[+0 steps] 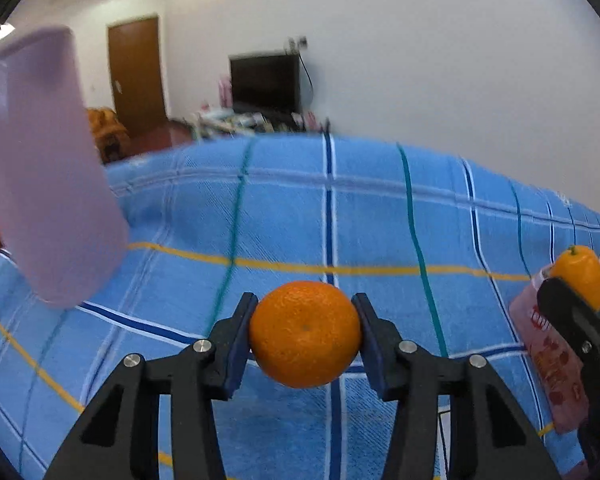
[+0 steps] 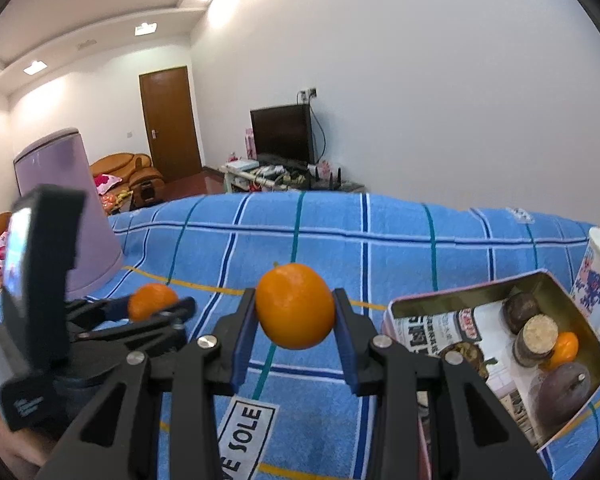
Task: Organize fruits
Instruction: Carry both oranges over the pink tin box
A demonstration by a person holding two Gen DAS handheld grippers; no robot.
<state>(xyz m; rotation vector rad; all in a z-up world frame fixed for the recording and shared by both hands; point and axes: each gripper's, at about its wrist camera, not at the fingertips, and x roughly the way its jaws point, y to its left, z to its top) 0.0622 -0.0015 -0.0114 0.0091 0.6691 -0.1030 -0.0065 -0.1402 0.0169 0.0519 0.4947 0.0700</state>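
My left gripper (image 1: 305, 303) is shut on a round orange (image 1: 305, 334), with a blue pad pressed against each side, just above the blue checked cloth (image 1: 284, 216). In the right wrist view that left gripper (image 2: 153, 305) shows at the left with its orange (image 2: 150, 298). My right gripper (image 2: 294, 297) is shut on a second orange (image 2: 295, 312), which has a small stem nub on top and hangs above the cloth (image 2: 340, 240). This second orange (image 1: 579, 276) also appears at the right edge of the left wrist view.
An open pink tin (image 2: 472, 290) at the right holds dark fruits, a small orange (image 2: 565, 347) and a cork-topped jar. A white patterned mug (image 2: 598, 276) stands behind it. A lilac bin (image 2: 68, 200) stands at the left. A room with a TV lies beyond the table's far edge.
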